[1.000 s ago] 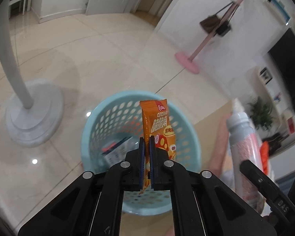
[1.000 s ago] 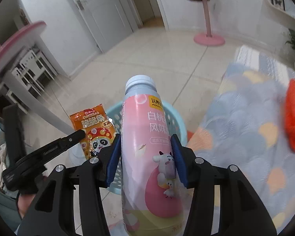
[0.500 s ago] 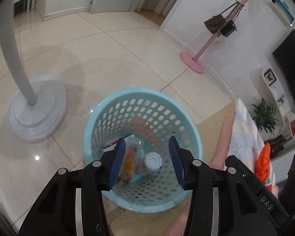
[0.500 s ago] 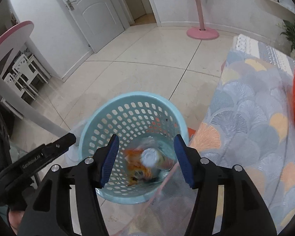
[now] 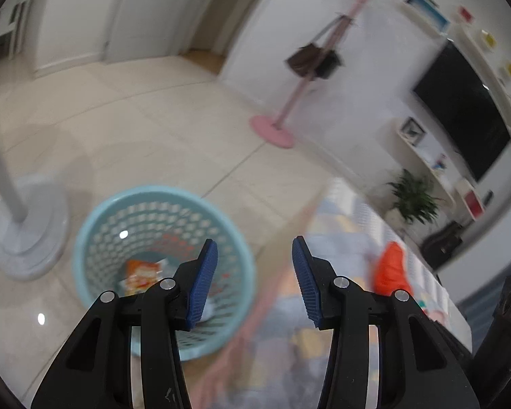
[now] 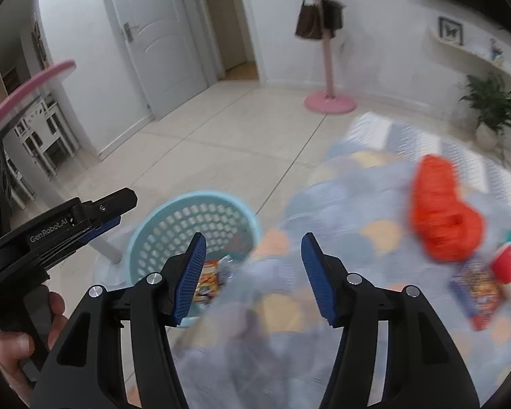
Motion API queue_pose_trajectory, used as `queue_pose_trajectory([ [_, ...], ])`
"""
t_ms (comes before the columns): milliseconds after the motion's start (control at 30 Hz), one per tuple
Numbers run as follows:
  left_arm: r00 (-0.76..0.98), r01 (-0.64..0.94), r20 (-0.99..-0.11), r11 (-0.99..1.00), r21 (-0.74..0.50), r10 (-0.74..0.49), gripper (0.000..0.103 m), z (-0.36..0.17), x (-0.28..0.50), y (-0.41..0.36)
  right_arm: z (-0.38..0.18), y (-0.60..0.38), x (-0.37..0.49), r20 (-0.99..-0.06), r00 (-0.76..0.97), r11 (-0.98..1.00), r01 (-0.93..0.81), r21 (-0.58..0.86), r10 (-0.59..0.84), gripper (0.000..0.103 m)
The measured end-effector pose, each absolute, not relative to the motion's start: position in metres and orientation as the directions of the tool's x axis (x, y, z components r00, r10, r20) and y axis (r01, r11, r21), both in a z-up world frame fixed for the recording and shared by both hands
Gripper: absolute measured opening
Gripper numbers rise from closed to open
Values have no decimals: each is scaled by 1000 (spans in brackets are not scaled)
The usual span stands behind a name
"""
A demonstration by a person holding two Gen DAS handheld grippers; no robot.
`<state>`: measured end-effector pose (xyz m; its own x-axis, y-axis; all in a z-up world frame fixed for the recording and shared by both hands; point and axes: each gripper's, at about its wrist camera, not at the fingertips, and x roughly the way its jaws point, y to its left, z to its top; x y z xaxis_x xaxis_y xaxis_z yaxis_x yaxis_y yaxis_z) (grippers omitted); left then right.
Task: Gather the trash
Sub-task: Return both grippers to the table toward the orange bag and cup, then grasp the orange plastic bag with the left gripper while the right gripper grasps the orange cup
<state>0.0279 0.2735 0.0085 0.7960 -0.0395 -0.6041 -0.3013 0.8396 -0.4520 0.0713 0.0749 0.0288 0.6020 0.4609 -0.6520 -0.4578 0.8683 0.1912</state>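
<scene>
The light blue perforated basket (image 5: 160,191) (image 6: 201,195) stands on the floor beside the table. An orange snack packet (image 5: 139,274) (image 6: 209,279) lies inside it; the pink bottle is hidden behind my fingers. My left gripper (image 5: 254,248) is open and empty, above the gap between the basket and the table edge. It also shows at the left of the right wrist view as the left gripper (image 6: 117,211), held by a hand. My right gripper (image 6: 253,240) is open and empty over the table's near corner. The frames are blurred.
The table with a patterned cloth (image 6: 357,204) carries an orange bundle (image 6: 439,211) (image 5: 390,269), a red cup (image 6: 504,266) and a colourful packet (image 6: 477,286). A white fan base (image 5: 27,231) stands left of the basket. A pink coat stand (image 6: 330,102) is farther back.
Both grippers opened, and the snack packet and the pink bottle fell into the basket. Both then rose and swung right, from over the basket towards the table.
</scene>
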Motion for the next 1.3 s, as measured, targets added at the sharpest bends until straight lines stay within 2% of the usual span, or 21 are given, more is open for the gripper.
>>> queue_pose_trajectory([
  [200,821,-171,-561,892,-418,-106,61,20,41,201,51,-12,65,-610,694,916,-370,154,383,55],
  [300,815,-94,-547,887,-453,-192,75,17,52,167,58,-63,65,-596,738,945,-301,129,316,55],
  [433,778,5,-550,879,-477,-303,85,12,79,124,58,-133,71,-591,773,973,-202,113,229,55],
  [500,750,21,-567,868,-496,-342,88,7,96,109,53,-166,77,-597,781,983,-145,113,184,62],
  [700,695,21,-618,869,-495,-369,88,-21,158,78,26,-245,96,-629,769,983,1,182,115,82],
  [833,637,-41,-683,869,-493,-357,88,-54,197,63,1,-265,113,-660,739,971,33,235,135,86],
  [933,622,-52,-694,864,-500,-364,88,-70,209,56,-13,-262,125,-673,723,970,21,243,153,87],
  [1100,601,-63,-721,879,-474,-346,86,-86,221,47,-27,-246,142,-702,708,988,40,147,76,89],
  [1167,590,-46,-736,896,-441,-332,80,-89,221,40,-32,-251,147,-709,701,987,46,155,79,89],
  [1233,571,-19,-746,903,-429,-342,67,-94,222,32,-33,-257,145,-710,696,978,56,199,105,89],
  [1267,572,-11,-744,904,-428,-345,64,-95,222,29,-31,-258,142,-696,708,974,51,223,122,89],
  [1300,571,-1,-742,904,-428,-351,57,-95,222,28,-26,-256,137,-674,726,970,37,239,138,89],
])
